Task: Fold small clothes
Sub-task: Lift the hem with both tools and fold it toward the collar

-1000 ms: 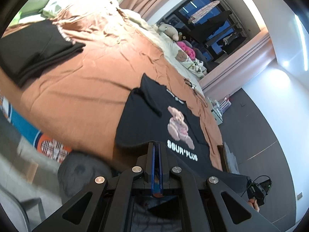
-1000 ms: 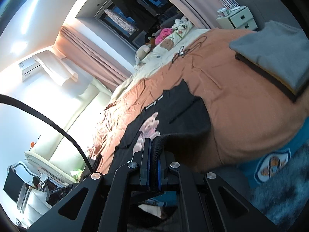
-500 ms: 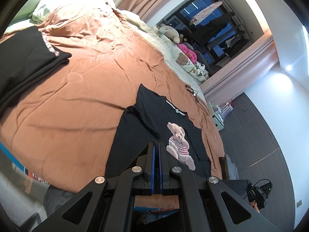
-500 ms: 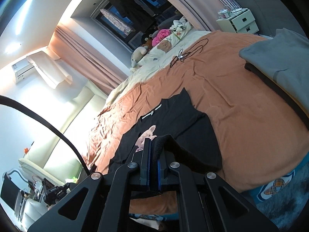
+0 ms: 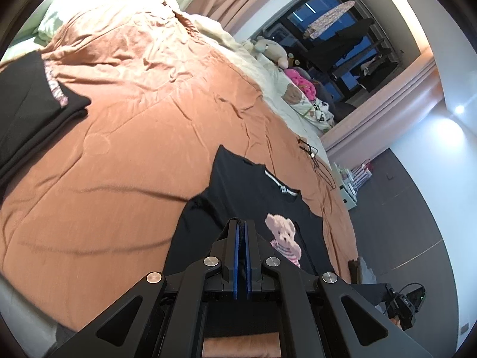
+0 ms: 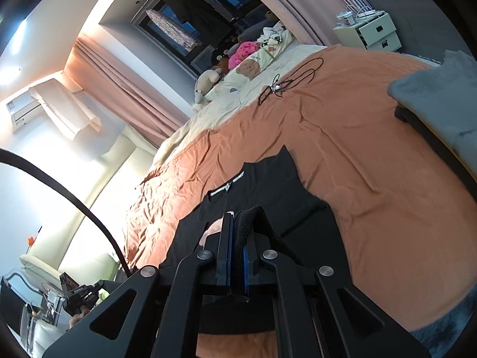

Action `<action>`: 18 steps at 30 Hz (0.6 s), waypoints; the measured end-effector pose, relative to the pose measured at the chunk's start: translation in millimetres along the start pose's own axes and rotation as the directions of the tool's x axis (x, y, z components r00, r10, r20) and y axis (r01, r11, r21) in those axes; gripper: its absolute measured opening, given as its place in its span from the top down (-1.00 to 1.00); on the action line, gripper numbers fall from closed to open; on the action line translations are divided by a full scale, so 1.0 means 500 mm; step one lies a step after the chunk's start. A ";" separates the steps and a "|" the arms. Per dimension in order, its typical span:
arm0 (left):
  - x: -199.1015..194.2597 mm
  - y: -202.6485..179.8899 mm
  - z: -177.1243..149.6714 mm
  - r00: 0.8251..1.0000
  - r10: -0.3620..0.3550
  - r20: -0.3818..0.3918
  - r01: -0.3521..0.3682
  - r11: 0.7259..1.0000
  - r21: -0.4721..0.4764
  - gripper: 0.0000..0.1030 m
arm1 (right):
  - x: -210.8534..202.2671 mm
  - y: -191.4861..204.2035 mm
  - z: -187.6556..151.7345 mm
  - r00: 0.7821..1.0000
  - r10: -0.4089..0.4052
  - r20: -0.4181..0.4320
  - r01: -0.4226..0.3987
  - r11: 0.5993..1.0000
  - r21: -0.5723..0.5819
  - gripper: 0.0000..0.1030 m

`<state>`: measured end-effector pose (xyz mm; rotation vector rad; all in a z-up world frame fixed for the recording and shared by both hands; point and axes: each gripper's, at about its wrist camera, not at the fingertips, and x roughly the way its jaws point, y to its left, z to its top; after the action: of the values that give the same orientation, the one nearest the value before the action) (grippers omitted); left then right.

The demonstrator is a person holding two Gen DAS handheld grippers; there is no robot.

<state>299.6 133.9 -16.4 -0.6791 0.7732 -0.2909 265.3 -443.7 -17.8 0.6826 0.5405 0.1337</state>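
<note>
A black bear-print T-shirt [image 5: 247, 197] is spread on an orange bed [image 5: 134, 125]; its hem is clamped in the closed jaws of the left gripper [image 5: 241, 226] and right gripper [image 6: 238, 217].

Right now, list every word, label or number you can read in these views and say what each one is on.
None reads clearly.
Pink lettering on the folded black garment: too skewed and blurred to read.
White neck label of the black bear T-shirt: print too small.
Any wording under the bear print: hidden behind the left tongs.
Air conditioner on the wall: no legible marking.
</note>
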 end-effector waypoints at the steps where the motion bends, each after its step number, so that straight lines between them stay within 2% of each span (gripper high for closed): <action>1: 0.008 -0.001 0.009 1.000 0.003 0.001 -0.003 1.000 0.001 0.95 | 0.008 0.000 0.006 1.000 -0.002 0.002 0.002 1.000 0.001 0.96; 11: 0.105 -0.028 0.098 1.000 0.011 -0.014 -0.011 1.000 0.029 0.95 | 0.099 -0.001 0.072 0.999 -0.046 -0.007 0.046 0.999 0.013 0.96; 18: 0.180 -0.028 0.148 0.998 0.046 -0.030 -0.045 0.998 0.036 0.95 | 0.150 0.006 0.106 0.998 -0.063 -0.010 0.063 0.998 0.003 0.96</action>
<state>415.3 113.9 -17.5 -0.6242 0.8099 -0.2732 356.7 -449.7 -14.1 0.6680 0.5713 0.0770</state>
